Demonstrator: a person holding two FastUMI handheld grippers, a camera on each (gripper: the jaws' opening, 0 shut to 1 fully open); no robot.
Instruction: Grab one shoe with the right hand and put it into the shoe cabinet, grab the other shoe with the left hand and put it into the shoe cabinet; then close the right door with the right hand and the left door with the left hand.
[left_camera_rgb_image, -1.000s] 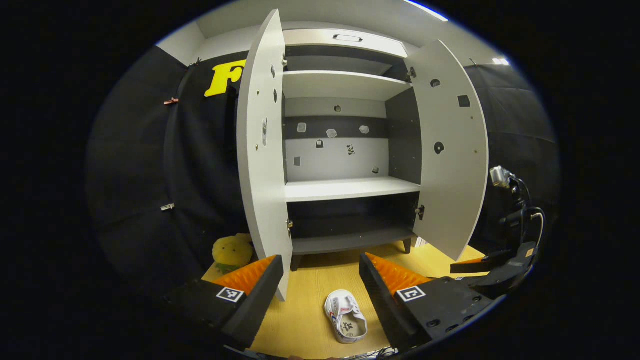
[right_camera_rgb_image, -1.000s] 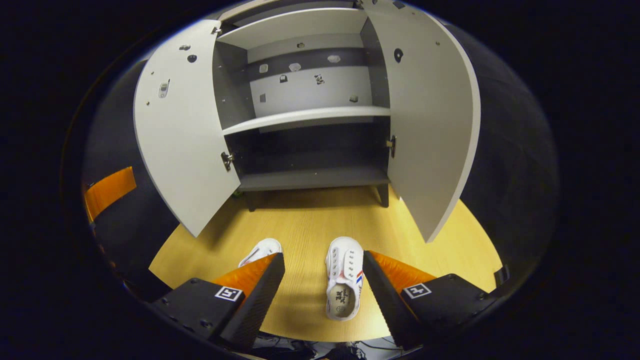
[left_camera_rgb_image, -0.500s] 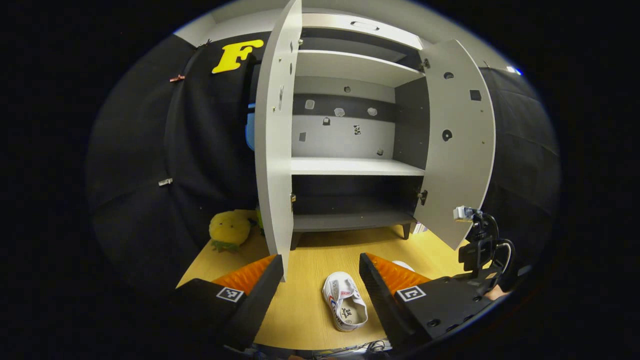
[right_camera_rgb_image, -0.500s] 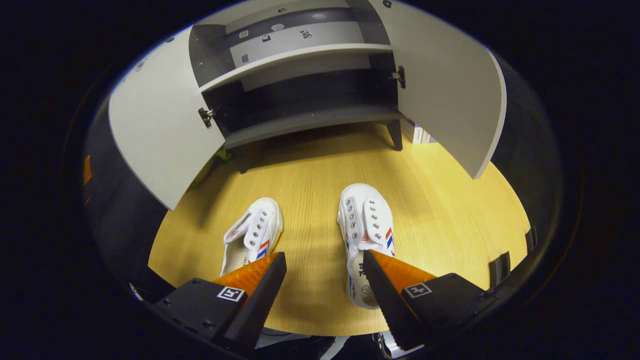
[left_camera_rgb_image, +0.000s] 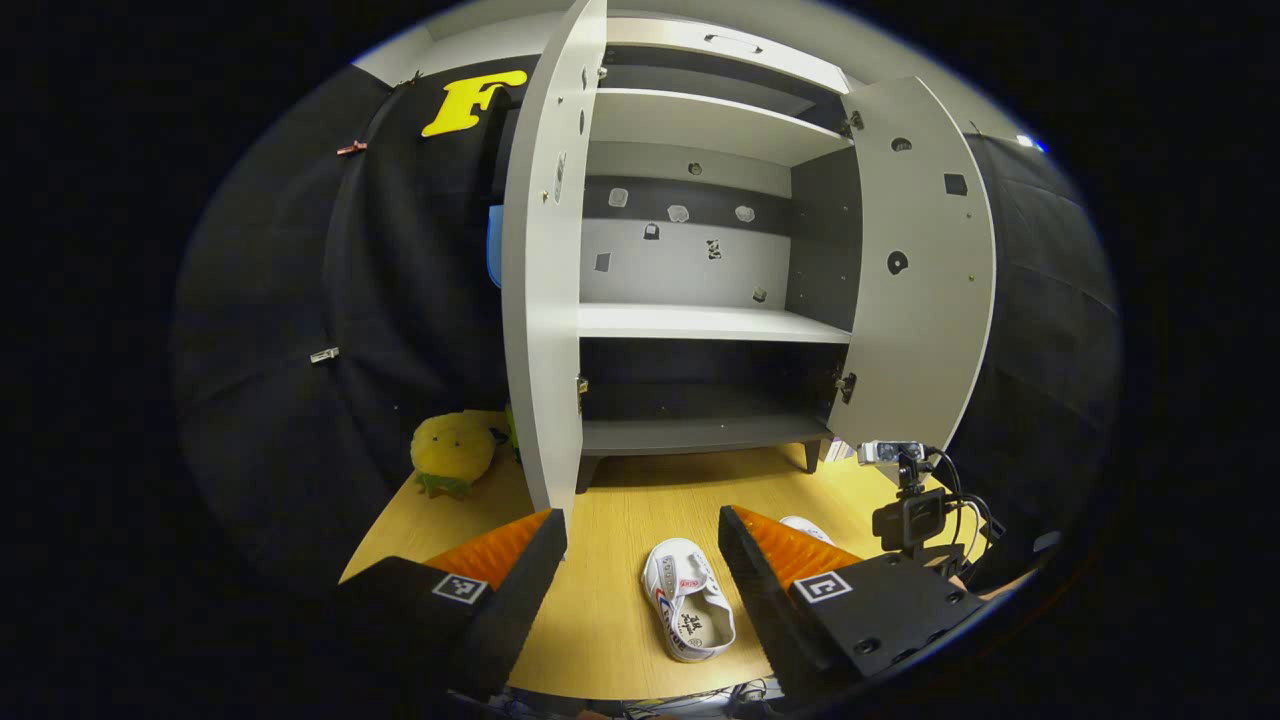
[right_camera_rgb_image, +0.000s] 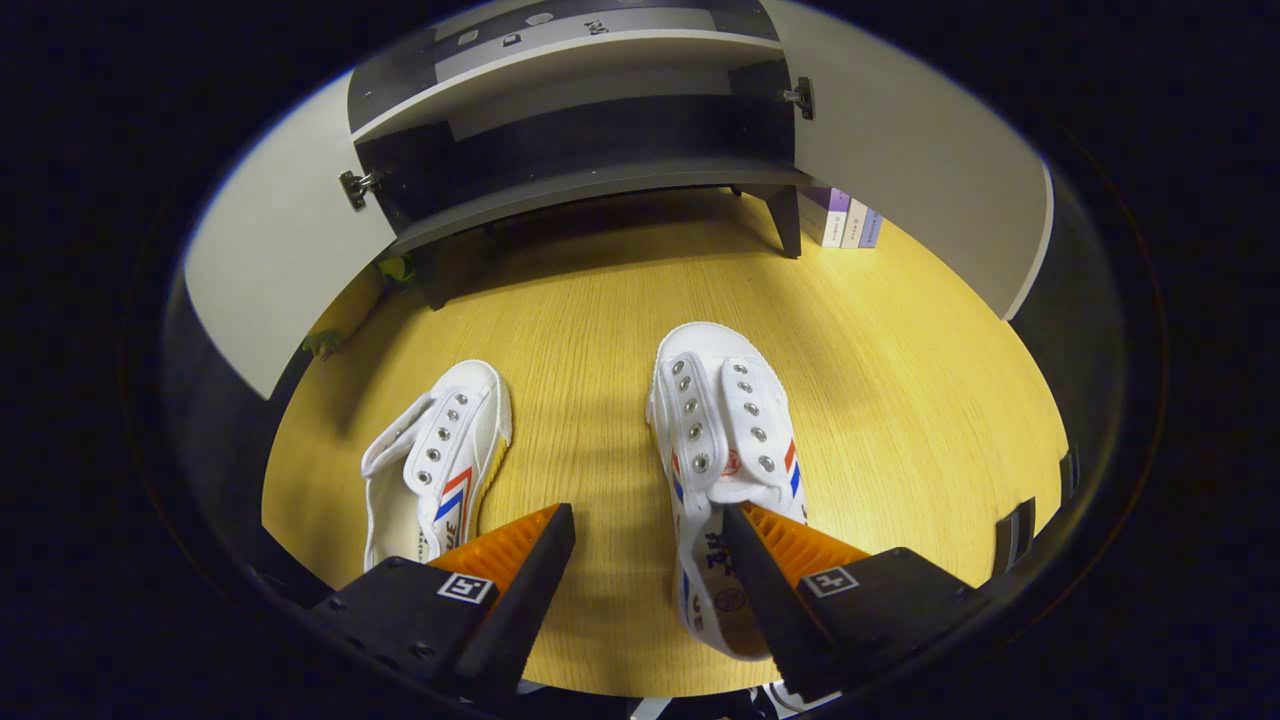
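The right gripper (right_camera_rgb_image: 648, 520) hangs low over the wooden floor (right_camera_rgb_image: 600, 330) with its fingers spread wide apart and nothing between them; its right finger overlaps the heel end of the right-hand white sneaker (right_camera_rgb_image: 722, 450), though whether it touches the shoe cannot be told. That sneaker lies toe toward the cabinet, and the other white sneaker (right_camera_rgb_image: 432, 465) lies beside it to the left, tipped slightly onto its side, apart from the first. Ahead stands the shoe cabinet (right_camera_rgb_image: 590, 180), both doors swung open and its dark bottom shelf bare; some books (right_camera_rgb_image: 842, 215) stand just beside its right leg. The left gripper (left_camera_rgb_image: 640, 530) is held higher and farther back, its fingers likewise wide apart and holding nothing, with one white sneaker (left_camera_rgb_image: 688, 612) on the floor between them. Past it the open left door (left_camera_rgb_image: 540, 300) and right door (left_camera_rgb_image: 920, 290) frame the pale shelves, and a yellow plush toy (left_camera_rgb_image: 452, 452) sits on the floor left of the cabinet.
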